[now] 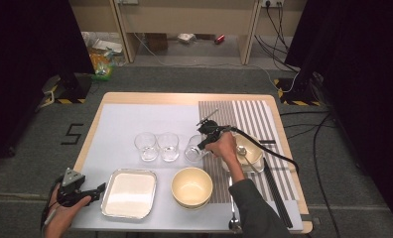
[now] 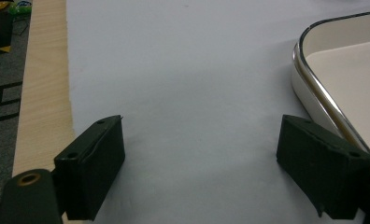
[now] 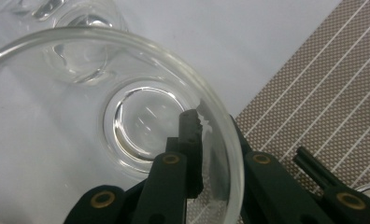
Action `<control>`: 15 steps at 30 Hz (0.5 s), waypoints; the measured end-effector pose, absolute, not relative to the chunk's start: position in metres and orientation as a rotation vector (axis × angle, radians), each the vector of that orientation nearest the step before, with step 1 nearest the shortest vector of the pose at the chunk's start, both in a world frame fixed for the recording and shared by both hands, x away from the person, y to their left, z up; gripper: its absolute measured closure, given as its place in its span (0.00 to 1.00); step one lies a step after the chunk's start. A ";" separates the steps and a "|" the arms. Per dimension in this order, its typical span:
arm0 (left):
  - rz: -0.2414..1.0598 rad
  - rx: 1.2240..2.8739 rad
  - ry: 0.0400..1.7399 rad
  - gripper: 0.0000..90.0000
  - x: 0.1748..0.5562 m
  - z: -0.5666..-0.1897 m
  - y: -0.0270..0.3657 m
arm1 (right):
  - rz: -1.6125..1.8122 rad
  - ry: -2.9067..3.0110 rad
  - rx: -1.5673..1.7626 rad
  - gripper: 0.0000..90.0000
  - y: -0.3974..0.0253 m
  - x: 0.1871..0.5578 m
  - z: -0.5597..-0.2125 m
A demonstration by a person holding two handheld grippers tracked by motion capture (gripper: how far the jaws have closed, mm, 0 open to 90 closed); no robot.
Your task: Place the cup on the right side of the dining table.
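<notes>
Three clear glasses stand in a row on the white mat. My right gripper (image 1: 201,145) is shut on the rim of the rightmost glass (image 1: 192,150). In the right gripper view one jaw is inside the glass (image 3: 141,121) and the other outside, so the right gripper (image 3: 214,137) pinches the wall. The middle glass (image 1: 168,146) and the left glass (image 1: 146,146) stand free. My left gripper (image 1: 101,188) rests low at the front left, open, just left of a metal-rimmed white tray (image 1: 110,191). Nothing lies between the left gripper (image 2: 199,135) jaws, and the tray (image 2: 314,88) rim is by the right jaw.
A cream bowl (image 1: 192,187) sits in front of the glasses. On the striped placemat (image 1: 244,116) are a shallow dish (image 1: 254,154) holding a spoon, black chopsticks (image 1: 276,191) and another spoon (image 1: 232,218). The table's wooden left edge (image 2: 40,93) is close to the left gripper.
</notes>
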State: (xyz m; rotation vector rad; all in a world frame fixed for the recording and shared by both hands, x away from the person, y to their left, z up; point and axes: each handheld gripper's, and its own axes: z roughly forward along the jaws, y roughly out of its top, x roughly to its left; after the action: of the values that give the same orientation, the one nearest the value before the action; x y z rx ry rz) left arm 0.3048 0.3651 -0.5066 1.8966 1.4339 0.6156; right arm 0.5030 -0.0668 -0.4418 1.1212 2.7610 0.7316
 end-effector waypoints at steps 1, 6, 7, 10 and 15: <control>0.614 1.897 1.434 0.16 0.305 -0.507 0.365 | 0.738 2.752 1.113 0.93 -0.067 0.504 -0.442; 0.614 1.897 1.434 0.16 0.305 -0.507 0.365 | 0.716 2.667 1.126 0.93 -0.068 0.509 -0.439; 0.613 1.897 1.434 0.16 0.305 -0.507 0.365 | 0.725 2.661 1.145 0.93 -0.068 0.510 -0.439; 0.619 1.893 1.434 0.16 0.305 -0.507 0.365 | 0.724 2.667 1.133 0.93 -0.068 0.511 -0.439; 0.621 1.891 1.433 0.16 0.305 -0.507 0.365 | 0.672 2.698 1.154 0.93 -0.071 0.506 -0.439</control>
State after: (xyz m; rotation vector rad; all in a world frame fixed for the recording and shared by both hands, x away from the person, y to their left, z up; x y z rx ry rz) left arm 0.3050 0.3650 -0.5071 1.8906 1.4332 0.6210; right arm 0.5061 -0.0712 -0.4389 1.1537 2.6983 0.6717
